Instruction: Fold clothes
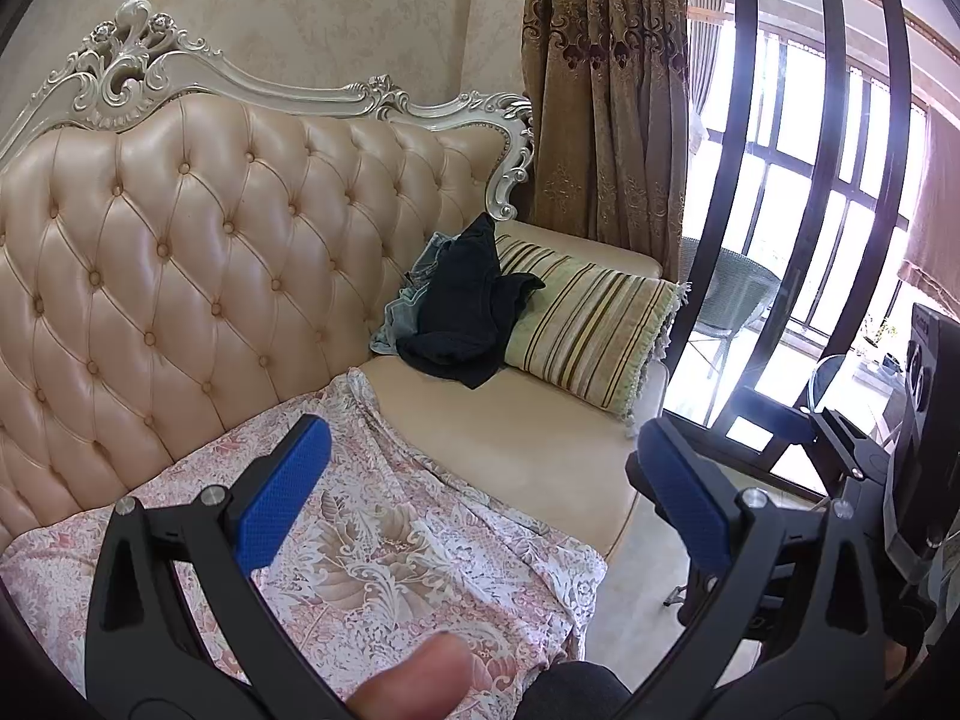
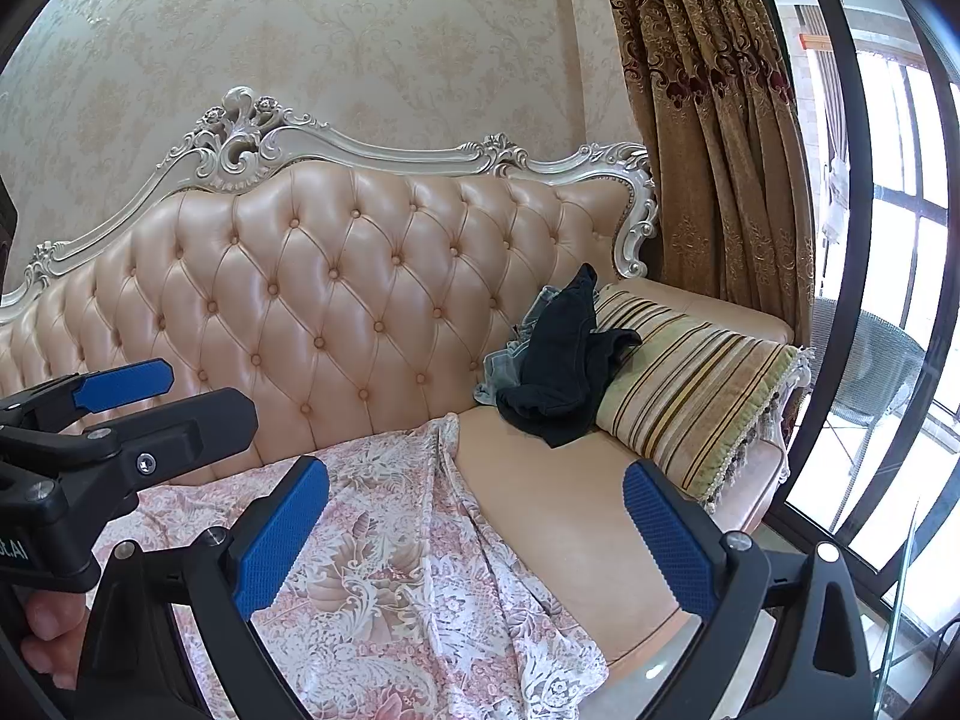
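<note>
Left claw [image 1: 480,498], seen from its own wrist camera, hangs with its blue-padded fingers spread wide and nothing between them. Below it lies a pink floral lace garment [image 1: 384,546], spread flat over the seat of a sofa [image 1: 540,438] and draping off the seat's front edge. The sofa has a tufted, buttoned beige leather back topped by a carved white frame. Farther along the seat from the garment, against the sofa back, sits a small heap of dark clothes [image 1: 462,312] over a bit of pale denim [image 1: 408,294], touching a striped cushion [image 1: 588,330] at the sofa's far end. Beyond that end hang a patterned brown curtain [image 1: 600,90] and a bright window [image 1: 798,180]. A thumb [image 1: 414,684] shows at the bottom edge.

Right claw [image 2: 477,534], in its wrist view, is likewise spread wide and empty above the same lace garment [image 2: 408,570], which covers the seat's near part. The left claw [image 2: 126,402] enters at the sofa's other side. Damask wallpaper [image 2: 360,30] rises behind the sofa [image 2: 570,510]; the dark clothes [image 2: 558,372], cushion [image 2: 702,396], curtain [image 2: 708,120] and window [image 2: 900,300] sit toward its far end.
</note>
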A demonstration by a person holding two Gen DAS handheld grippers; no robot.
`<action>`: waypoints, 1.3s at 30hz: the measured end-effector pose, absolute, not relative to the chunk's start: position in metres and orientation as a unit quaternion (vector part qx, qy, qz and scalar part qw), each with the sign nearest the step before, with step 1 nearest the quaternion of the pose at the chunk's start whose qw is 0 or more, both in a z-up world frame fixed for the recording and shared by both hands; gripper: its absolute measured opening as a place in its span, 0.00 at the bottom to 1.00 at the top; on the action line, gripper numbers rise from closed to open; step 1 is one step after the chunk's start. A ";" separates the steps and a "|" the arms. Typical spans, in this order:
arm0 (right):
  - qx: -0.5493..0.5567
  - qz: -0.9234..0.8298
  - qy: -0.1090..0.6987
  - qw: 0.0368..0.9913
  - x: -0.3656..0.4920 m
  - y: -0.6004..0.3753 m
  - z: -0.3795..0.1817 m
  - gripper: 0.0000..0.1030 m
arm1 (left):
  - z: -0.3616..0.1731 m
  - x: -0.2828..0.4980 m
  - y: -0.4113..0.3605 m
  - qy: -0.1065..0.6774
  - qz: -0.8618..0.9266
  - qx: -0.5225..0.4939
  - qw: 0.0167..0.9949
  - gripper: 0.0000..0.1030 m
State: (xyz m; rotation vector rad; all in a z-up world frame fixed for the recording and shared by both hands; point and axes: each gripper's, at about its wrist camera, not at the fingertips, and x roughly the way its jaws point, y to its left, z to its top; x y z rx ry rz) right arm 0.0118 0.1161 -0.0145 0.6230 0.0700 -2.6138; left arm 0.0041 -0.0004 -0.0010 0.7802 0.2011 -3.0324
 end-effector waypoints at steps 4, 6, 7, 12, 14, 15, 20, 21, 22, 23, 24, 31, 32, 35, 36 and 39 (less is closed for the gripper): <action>0.227 -0.947 0.026 0.225 0.011 0.115 -0.014 0.97 | -0.001 0.004 -0.001 0.064 -0.966 0.249 0.002 1.00; 0.227 -0.947 0.025 0.225 0.011 0.115 -0.014 0.97 | -0.001 0.003 -0.001 0.064 -0.966 0.250 0.002 1.00; 0.227 -0.947 0.025 0.225 0.011 0.115 -0.014 0.97 | -0.001 0.002 -0.001 0.064 -0.966 0.250 -0.001 1.00; 0.219 -0.951 0.003 0.218 0.002 0.118 -0.021 0.97 | 0.000 -0.008 -0.009 0.078 -0.967 0.240 -0.021 1.00; 0.212 -0.955 -0.027 0.206 -0.009 0.121 -0.033 1.00 | -0.001 -0.016 -0.020 0.090 -0.975 0.197 -0.042 1.00; 0.206 -0.957 -0.052 0.196 -0.018 0.124 -0.043 1.00 | -0.007 -0.028 -0.024 0.079 -0.974 0.205 -0.054 1.00; 0.229 -0.948 -0.162 0.151 -0.092 0.132 -0.107 1.00 | -0.047 -0.105 -0.049 0.071 -0.954 0.276 -0.097 1.00; 0.240 -0.943 -0.177 0.147 -0.113 0.129 -0.122 1.00 | -0.058 -0.125 -0.056 0.077 -0.949 0.290 -0.101 1.00; 0.247 -0.939 -0.189 0.144 -0.131 0.125 -0.135 1.00 | -0.070 -0.144 -0.062 0.082 -0.944 0.303 -0.103 1.00; 0.250 -0.938 -0.195 0.143 -0.147 0.122 -0.145 1.00 | -0.078 -0.159 -0.063 0.080 -0.941 0.315 -0.094 1.00; 0.251 -0.936 -0.201 0.141 -0.164 0.117 -0.155 1.00 | -0.089 -0.178 -0.068 0.087 -0.936 0.328 -0.092 1.00; 0.229 -0.940 -0.214 0.136 -0.289 0.097 -0.197 1.00 | -0.158 -0.277 -0.112 0.193 -0.904 0.377 -0.057 0.67; 0.237 -0.935 -0.220 0.145 -0.306 0.098 -0.203 0.99 | -0.166 -0.290 -0.114 0.190 -0.904 0.380 -0.050 0.61; 0.249 -0.921 -0.259 0.151 -0.337 0.111 -0.226 0.84 | -0.190 -0.338 -0.110 0.155 -0.906 0.392 -0.043 0.51; 0.252 -0.917 -0.274 0.146 -0.340 0.118 -0.235 0.73 | -0.199 -0.358 -0.104 0.127 -0.907 0.399 -0.048 0.51; 0.271 -0.921 -0.244 0.136 -0.347 0.123 -0.250 0.52 | -0.236 -0.414 -0.076 0.035 -0.904 0.420 -0.065 0.52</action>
